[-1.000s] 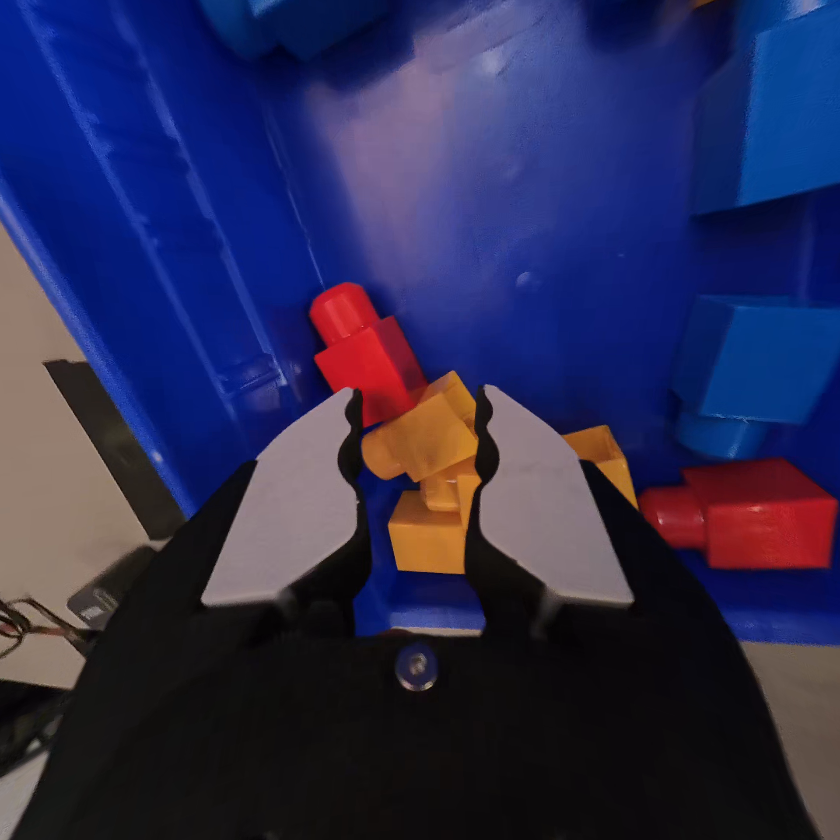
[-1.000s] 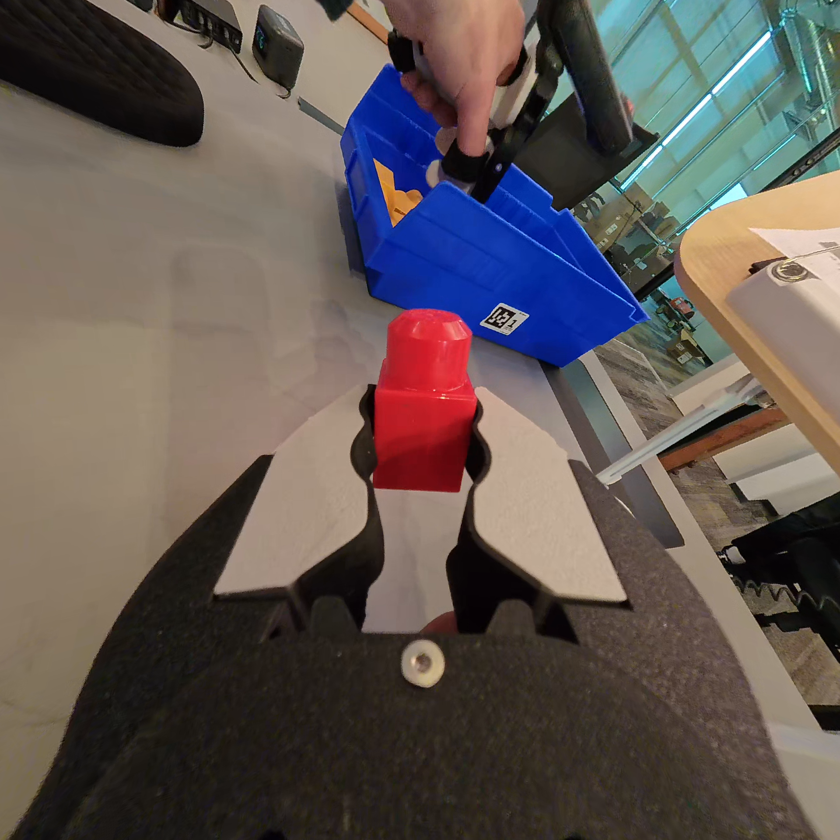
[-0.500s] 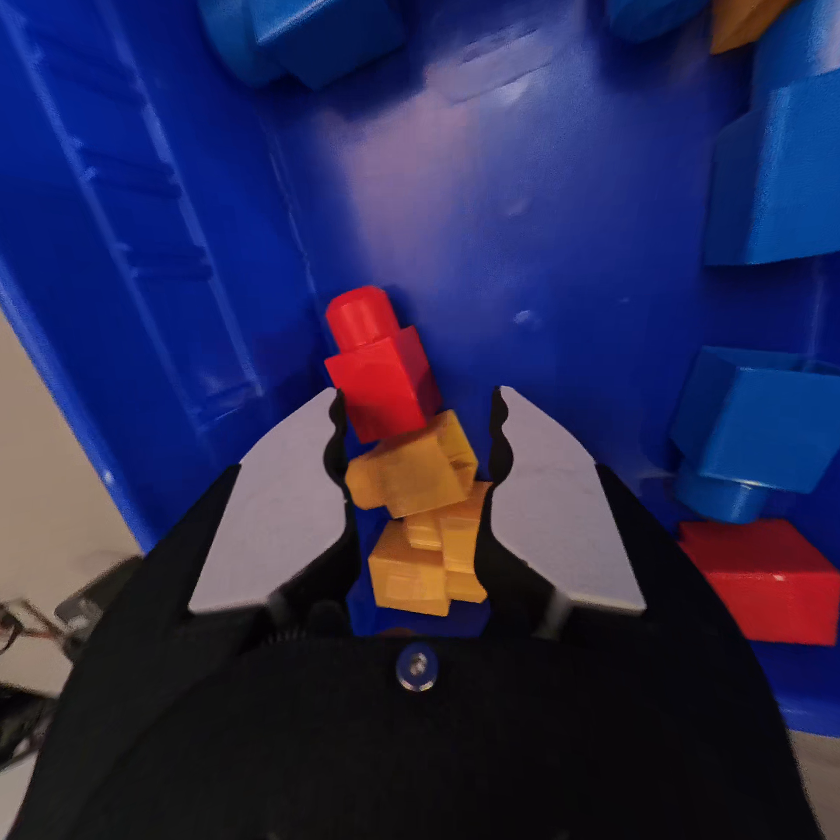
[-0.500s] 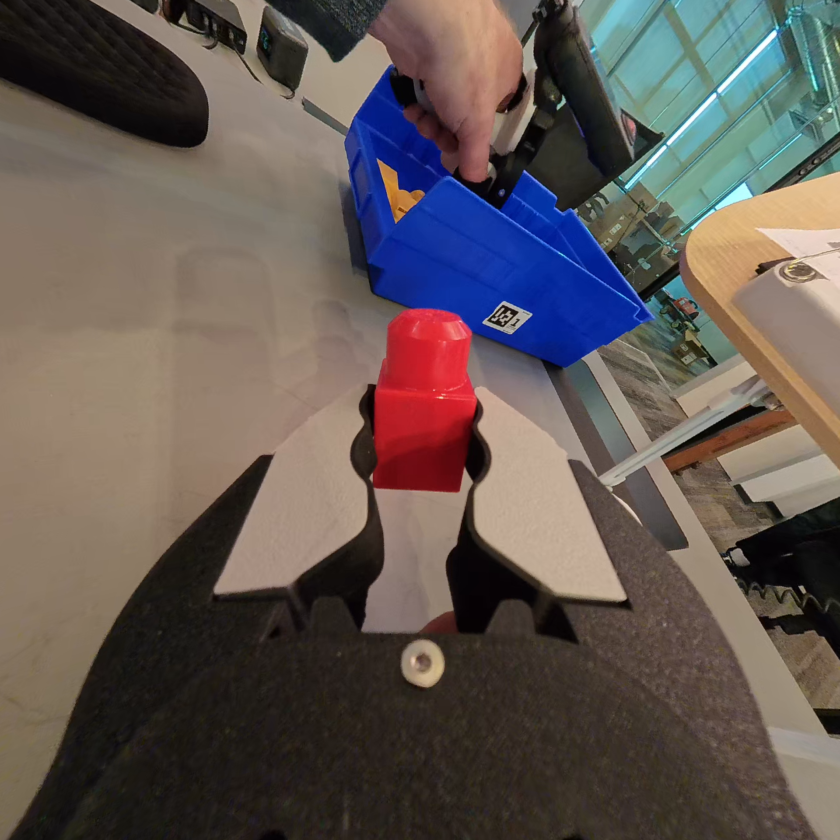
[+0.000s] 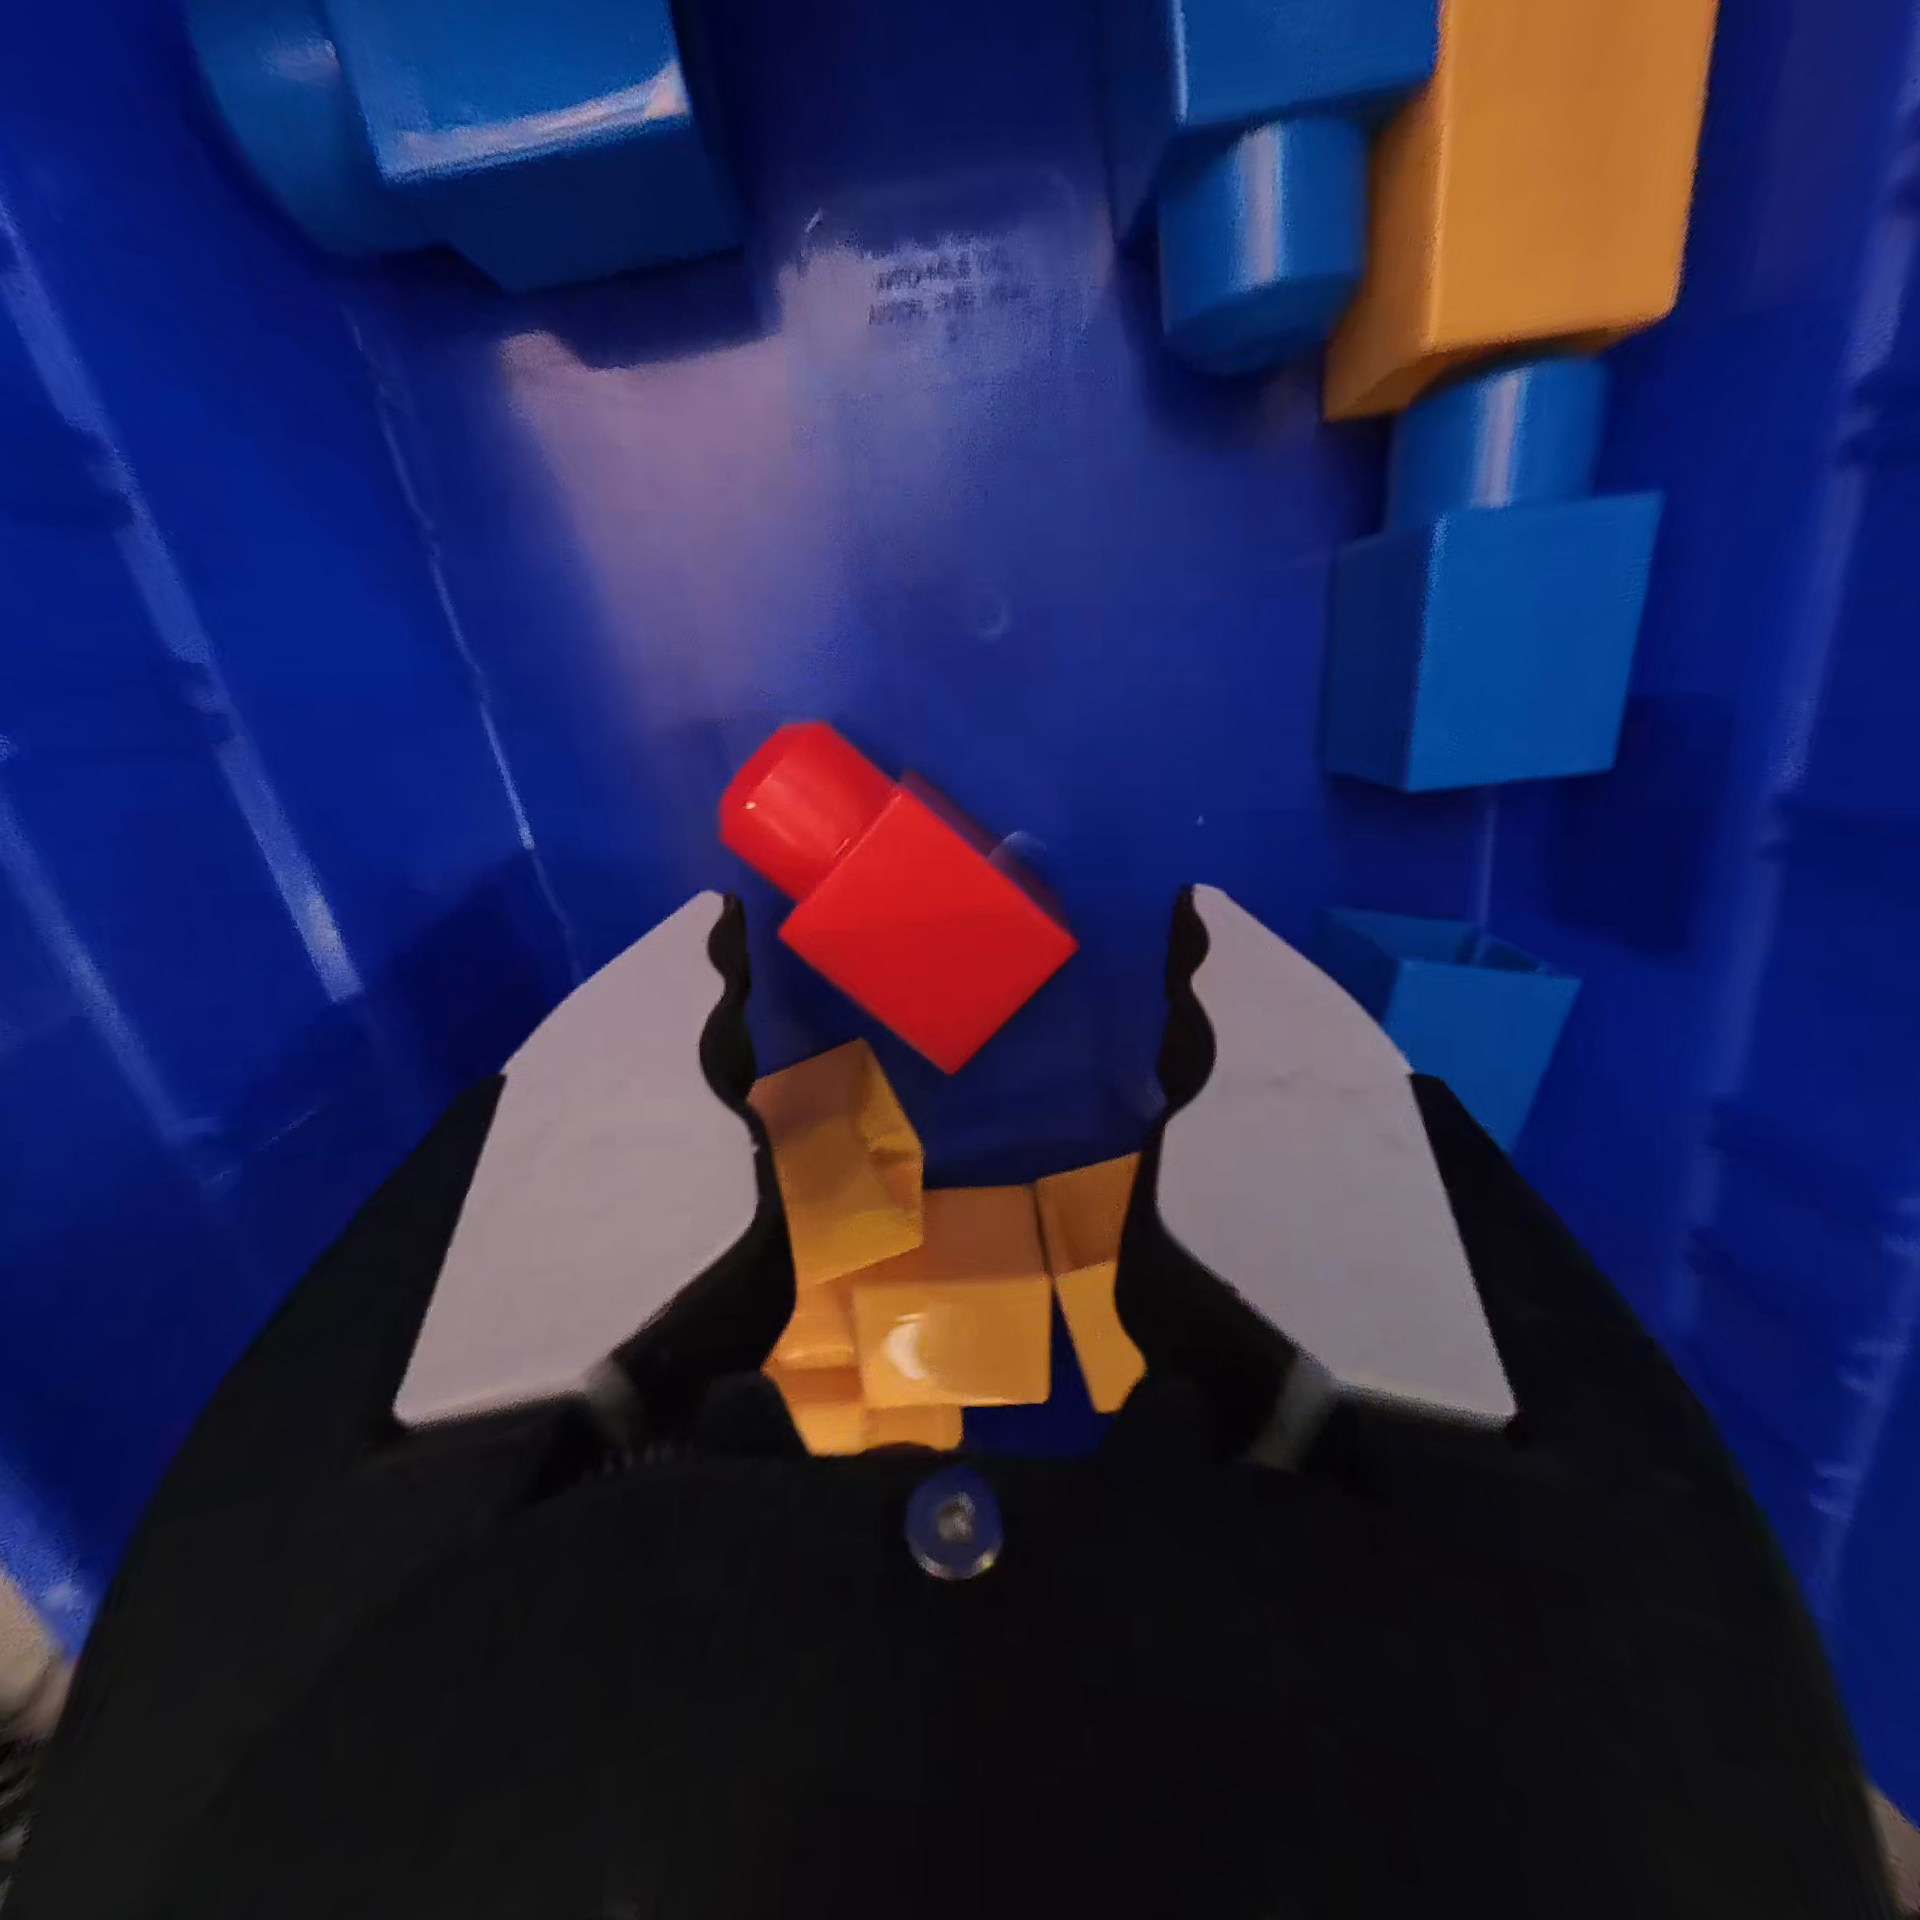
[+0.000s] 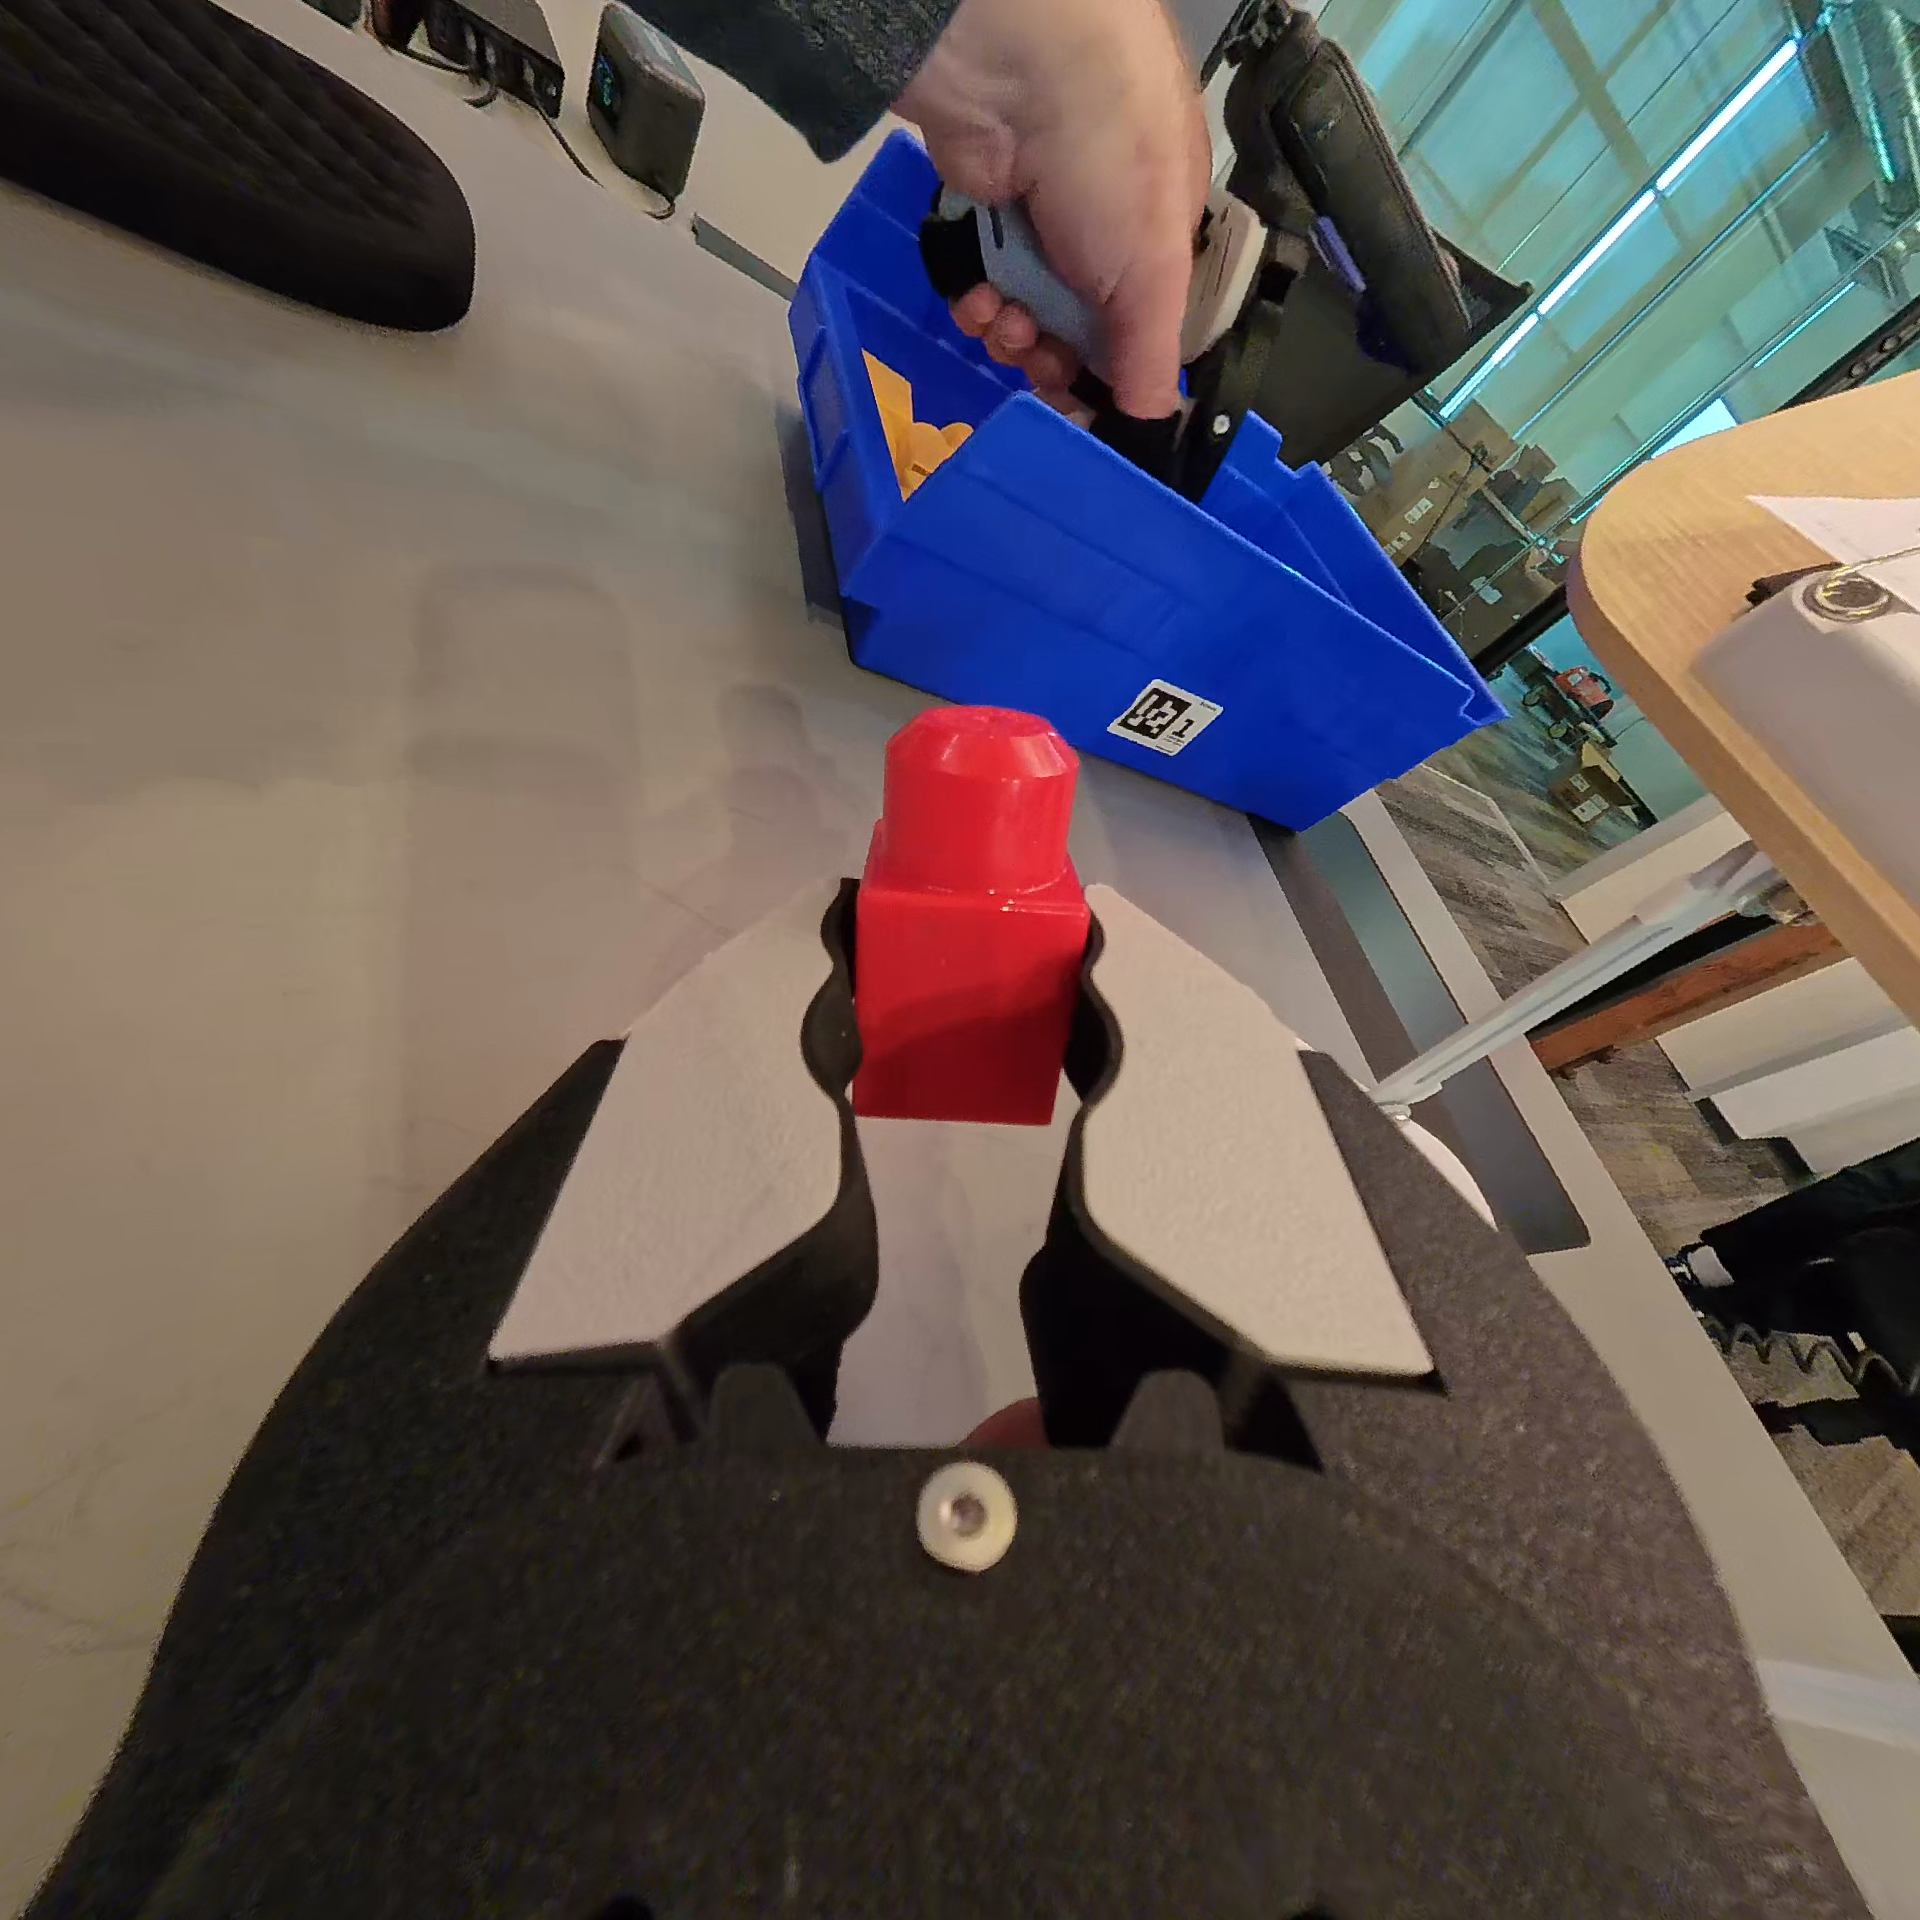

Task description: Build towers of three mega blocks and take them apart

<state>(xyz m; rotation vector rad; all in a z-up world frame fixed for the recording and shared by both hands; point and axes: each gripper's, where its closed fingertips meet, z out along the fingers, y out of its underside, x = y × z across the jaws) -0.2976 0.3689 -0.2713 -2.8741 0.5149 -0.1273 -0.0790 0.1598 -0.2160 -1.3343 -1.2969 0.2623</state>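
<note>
bin (image 5: pixel 260 727) walls flanked left gripper (image 5: pixel 956 935) | jaws wide, empty, red block (image 5: pixel 914 914) at 12 o'clock | right gripper (image 6: pixel 966 997) clamped red brick (image 6: pixel 961 966)

A pale grey table (image 6: pixel 312 727) fills the left side. At the right stands a wooden table (image 6: pixel 1704 582) with a rounded edge. Behind are big glass windows (image 6: pixel 1621 135), and below a grey patterned floor (image 6: pixel 1538 852)

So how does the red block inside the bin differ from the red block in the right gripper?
The red block in the bin lies tilted on the blue bin floor; the red block in the right gripper stands upright. The bin one is free between the open left gripper fingers; the other is clamped. Both share one colour and a single stud.
</note>
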